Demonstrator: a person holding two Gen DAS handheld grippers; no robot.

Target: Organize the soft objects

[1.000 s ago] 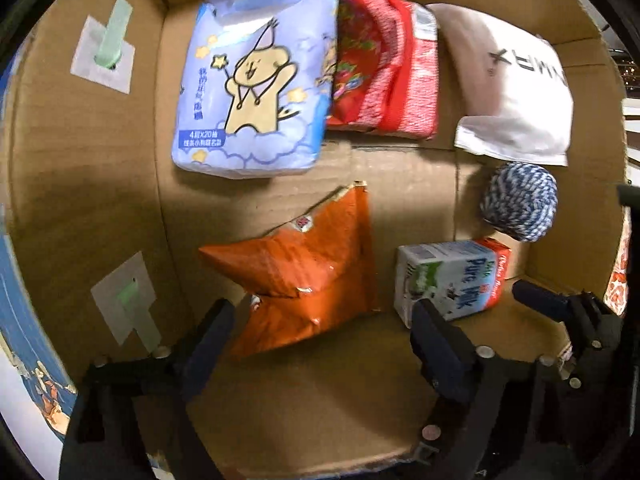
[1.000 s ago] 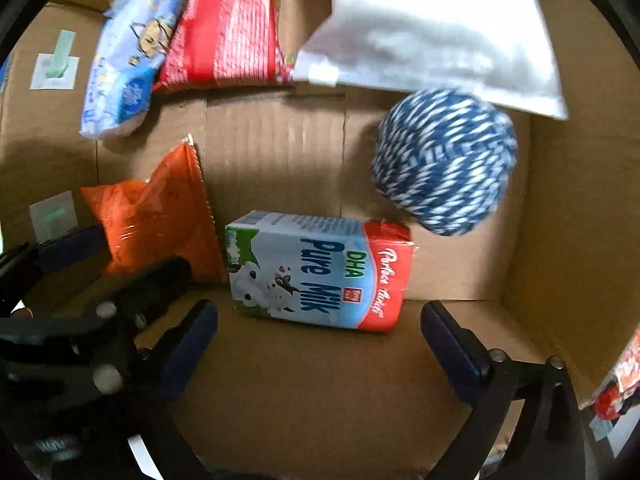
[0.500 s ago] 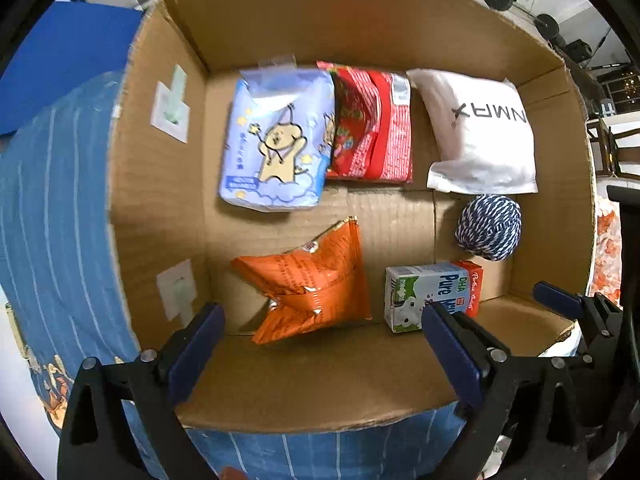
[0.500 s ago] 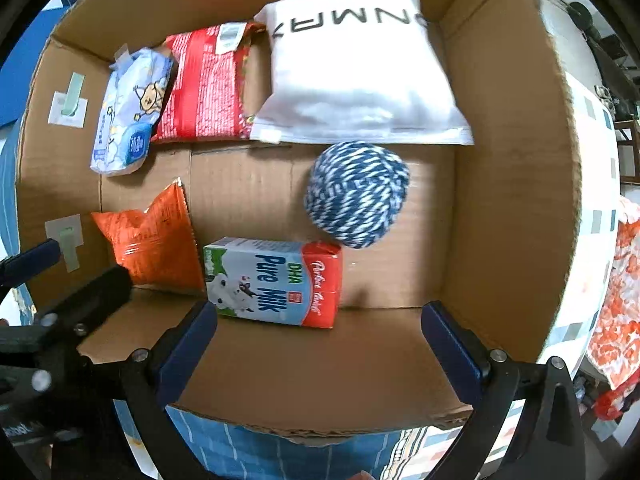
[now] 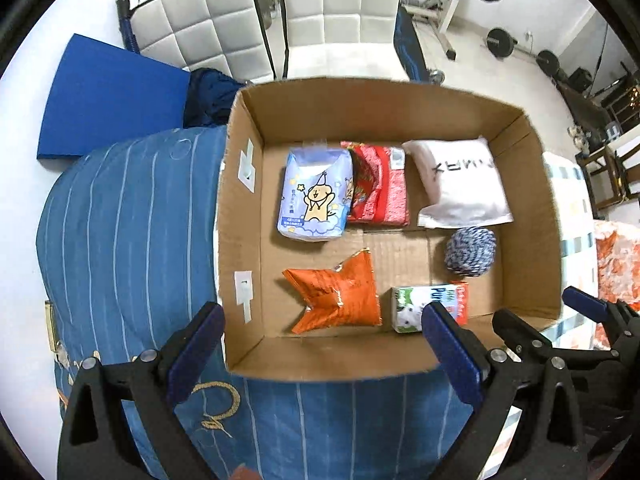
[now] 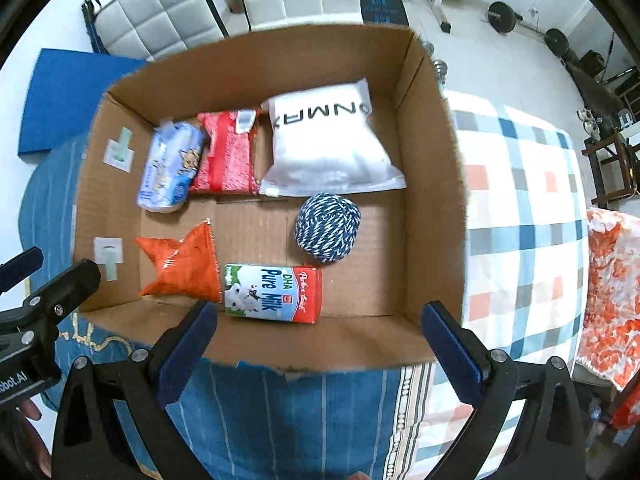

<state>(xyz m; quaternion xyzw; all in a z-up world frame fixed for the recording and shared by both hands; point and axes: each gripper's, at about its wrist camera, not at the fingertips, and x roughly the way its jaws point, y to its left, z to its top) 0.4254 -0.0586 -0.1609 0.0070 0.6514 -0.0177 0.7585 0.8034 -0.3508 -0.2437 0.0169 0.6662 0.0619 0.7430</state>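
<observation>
A cardboard box point(image 5: 240, 216) point(image 6: 436, 184) holds a blue tissue pack point(image 5: 314, 196) point(image 6: 170, 168), a red packet point(image 5: 380, 186) point(image 6: 228, 154), a white pouch point(image 5: 460, 182) point(image 6: 326, 144), a blue-white yarn ball point(image 5: 470, 252) point(image 6: 328, 228), an orange snack bag point(image 5: 338, 292) point(image 6: 180, 264) and a milk carton point(image 5: 412, 306) point(image 6: 274, 294). My left gripper point(image 5: 320, 356) is open and empty above the box's near wall. My right gripper point(image 6: 318, 352) is open and empty, also above the near wall, to the right of the left one.
The box sits on a blue striped cloth point(image 5: 120, 240) point(image 6: 280, 408). A checked cloth point(image 6: 520, 220) lies to its right, with an orange-white patterned fabric point(image 6: 612, 292) beyond. A blue mat point(image 5: 108, 96) and white padded chairs point(image 5: 340, 8) stand behind.
Both grippers have pulled back and up out of the box, so the whole box and the room behind now show. The objects in the box have not moved.
</observation>
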